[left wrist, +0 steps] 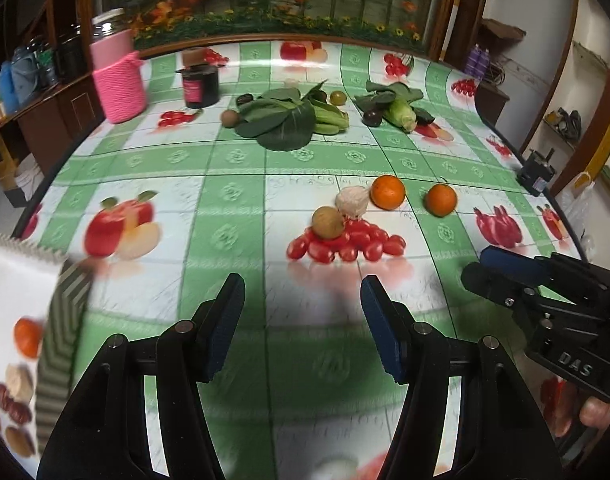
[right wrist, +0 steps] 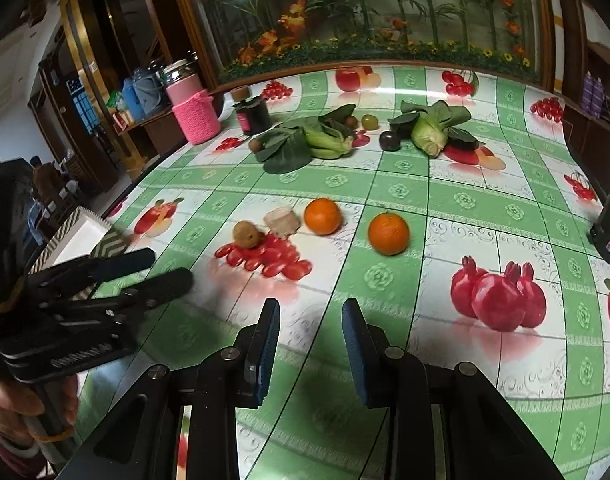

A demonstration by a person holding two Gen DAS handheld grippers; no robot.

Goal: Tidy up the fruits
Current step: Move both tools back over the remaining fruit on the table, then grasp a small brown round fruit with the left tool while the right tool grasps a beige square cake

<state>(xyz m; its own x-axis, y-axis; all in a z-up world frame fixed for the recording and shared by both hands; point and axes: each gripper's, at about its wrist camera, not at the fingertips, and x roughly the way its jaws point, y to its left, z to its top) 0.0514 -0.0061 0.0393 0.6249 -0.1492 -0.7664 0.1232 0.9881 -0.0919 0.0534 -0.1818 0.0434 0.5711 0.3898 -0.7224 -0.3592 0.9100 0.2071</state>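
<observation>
I have both grippers over the near edge of the table [left wrist: 177, 184], and neither has hold of anything; the left gripper [left wrist: 303, 320] stands about half open with bare tablecloth between its pads, and the right gripper [right wrist: 311, 350] shows a narrower gap, also empty.

The fruit I mean to sort lies in a loose group at the middle of the table, just beyond the fingertips: a brown round fruit [left wrist: 327, 222] sits on the printed tomatoes, touching a pale fuzzy lump [left wrist: 351, 201] behind it; to the right of those is one orange [left wrist: 387, 192], and a second orange [left wrist: 441, 199] stands apart further right. Far across the table are leafy greens [left wrist: 285, 120], a second bunch of greens [left wrist: 401, 108], a dark plum [right wrist: 389, 141] and a few small fruits mixed among them. A white box with a zigzag rim [left wrist: 21, 280] sits at the near left corner, already holding some fruit; I take that as the likely destination.

I judge this to be the approach before a pick; nothing is grasped yet. Next I would widen the right gripper's jaws, since they look too narrow for an orange, then reach forward and down to straddle the nearer orange; the left could take the brown fruit, minding the lump touching it.
</observation>
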